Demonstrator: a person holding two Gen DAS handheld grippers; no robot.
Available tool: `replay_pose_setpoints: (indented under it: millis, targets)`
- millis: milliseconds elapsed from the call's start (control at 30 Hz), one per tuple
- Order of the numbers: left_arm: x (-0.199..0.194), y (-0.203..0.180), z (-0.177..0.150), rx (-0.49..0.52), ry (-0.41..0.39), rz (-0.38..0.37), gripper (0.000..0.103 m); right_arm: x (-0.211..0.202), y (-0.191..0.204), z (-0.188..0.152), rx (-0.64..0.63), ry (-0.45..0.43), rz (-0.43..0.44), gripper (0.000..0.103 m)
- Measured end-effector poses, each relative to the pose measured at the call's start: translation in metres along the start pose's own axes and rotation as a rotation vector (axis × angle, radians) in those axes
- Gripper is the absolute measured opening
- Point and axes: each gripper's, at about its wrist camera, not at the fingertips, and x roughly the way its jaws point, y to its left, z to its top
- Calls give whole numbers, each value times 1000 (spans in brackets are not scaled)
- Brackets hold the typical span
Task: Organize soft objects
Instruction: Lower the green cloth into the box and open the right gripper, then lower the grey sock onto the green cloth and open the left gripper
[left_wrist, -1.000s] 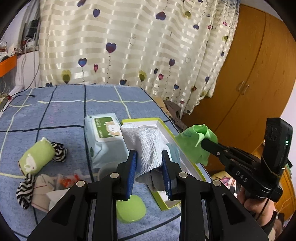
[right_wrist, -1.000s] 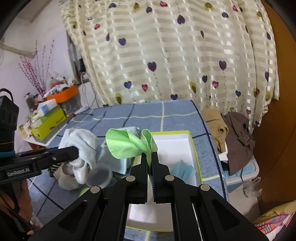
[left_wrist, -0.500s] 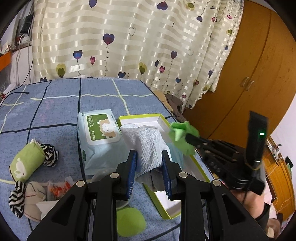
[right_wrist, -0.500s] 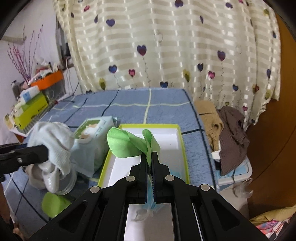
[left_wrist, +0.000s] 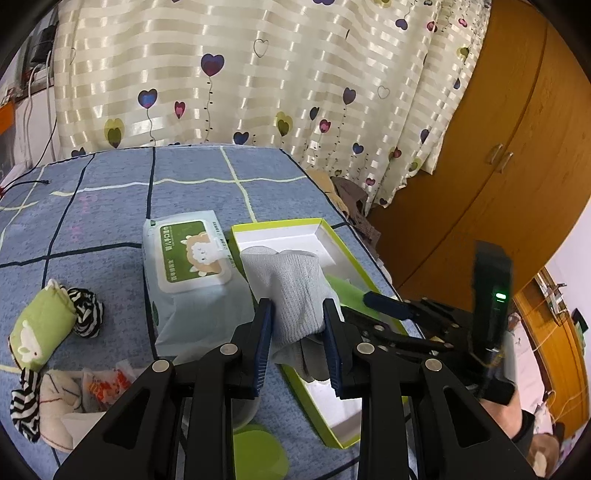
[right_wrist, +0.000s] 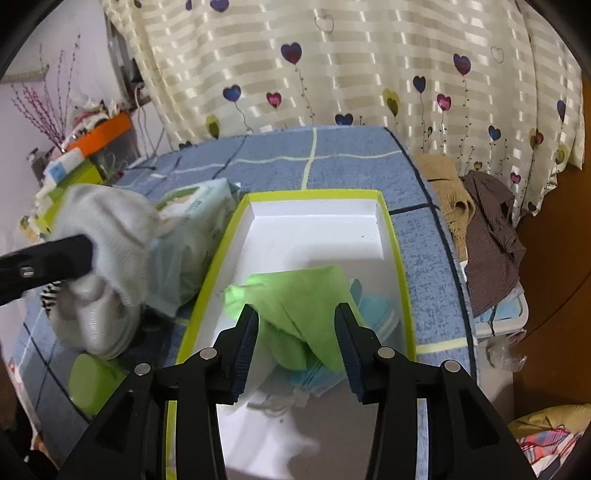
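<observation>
The right tongs (right_wrist: 297, 334) have just opened and released the green cloth (right_wrist: 295, 295) into the box (right_wrist: 400, 254), but cloth may snag their pads, while the left tongs (left_wrist: 298, 339), grasping the grey sock (left_wrist: 295, 291) above the box edge, could drop it outside.

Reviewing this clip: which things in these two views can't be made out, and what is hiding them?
- Right wrist: the blue items under the green cloth in the box; the cloth covers most of them.
- Left wrist: the box's near floor, behind the left gripper and its white sock.
- Left wrist: wipes pack label, too small to read.
- Right wrist: shelf clutter, too small.
</observation>
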Motion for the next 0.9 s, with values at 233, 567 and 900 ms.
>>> replay_pose_setpoints:
  millis: [233,567,900]
  targets:
    - [13,-13,1,21,34,-9,28,-36,-4,-7,24,-72,15,42]
    - [45,-42,-11,73,142,-36,28,-57,-31,-21,86,-103,-6,42]
    - [73,-49,-25,61,254,-76,37,-64,-46,-35,117,-94,-15,42]
